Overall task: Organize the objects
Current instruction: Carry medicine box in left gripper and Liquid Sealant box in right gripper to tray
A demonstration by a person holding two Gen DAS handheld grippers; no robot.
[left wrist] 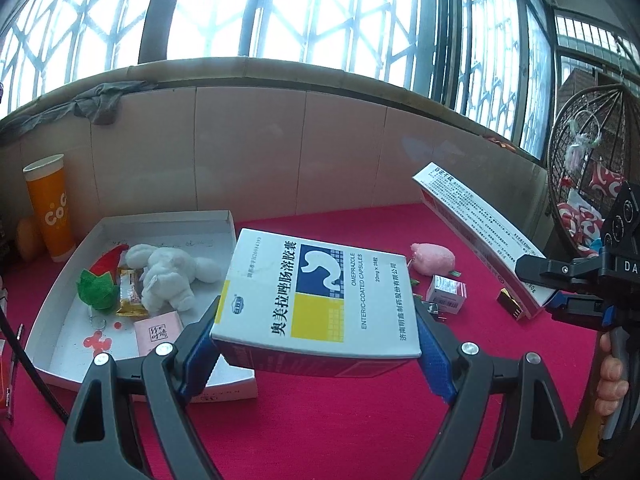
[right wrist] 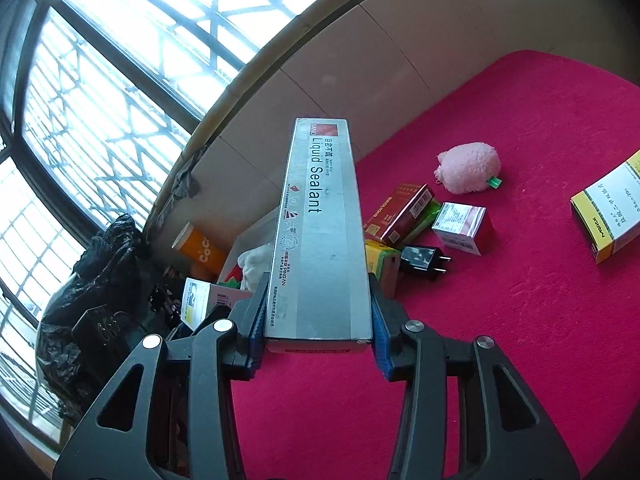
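Left wrist view: left gripper (left wrist: 316, 344) clamps the omeprazole box (left wrist: 320, 296) across its width, lifted beside the white tray (left wrist: 60, 312) of sorted items, while right gripper (right wrist: 318, 340) pinches the long sealant box (right wrist: 320, 232) endwise, likely headed traywards too.

This is a home balcony room: barred windows (left wrist: 280, 12) at twelve o'clock, a hanging wicker chair (left wrist: 588, 168) at three, a red cloth (left wrist: 320, 420) below.

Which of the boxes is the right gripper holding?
The long silver Liquid Sealant box, clamped in the right gripper. The wide white omeprazole box sits in the left gripper.
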